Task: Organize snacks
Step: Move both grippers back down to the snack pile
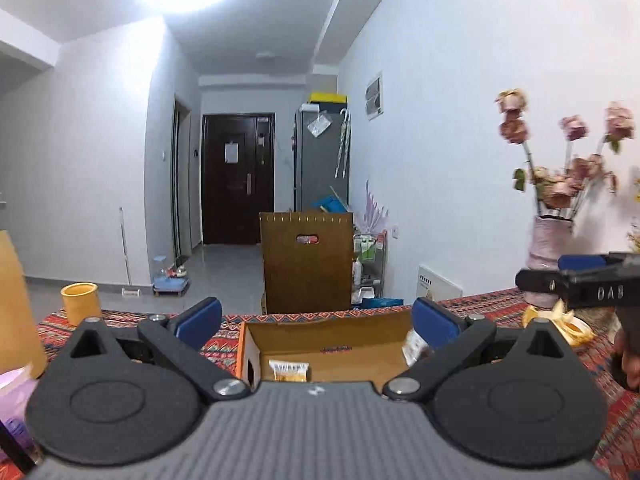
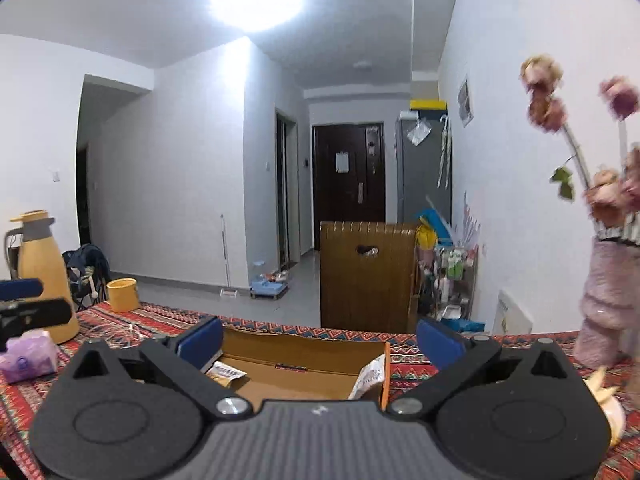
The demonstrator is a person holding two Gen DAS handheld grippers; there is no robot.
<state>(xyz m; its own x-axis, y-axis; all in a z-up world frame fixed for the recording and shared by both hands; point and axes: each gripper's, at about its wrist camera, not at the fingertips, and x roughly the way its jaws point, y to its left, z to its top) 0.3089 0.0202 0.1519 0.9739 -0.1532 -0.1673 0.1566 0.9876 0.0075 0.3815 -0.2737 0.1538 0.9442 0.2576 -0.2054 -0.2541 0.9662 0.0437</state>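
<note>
Both grippers spread wide and empty above the open snack box

The left gripper (image 1: 316, 320) and right gripper (image 2: 318, 340) have jaws fully apart, nothing between the pads. The cardboard box (image 1: 328, 330) lies just ahead and below both, its long axis crosswise, a snack packet (image 1: 289, 370) on its floor and another packet (image 2: 370, 374) leaning at its right end, nearer the right gripper.

Open cardboard box (image 1: 332, 336) holds snack packets (image 1: 289, 371).
</note>
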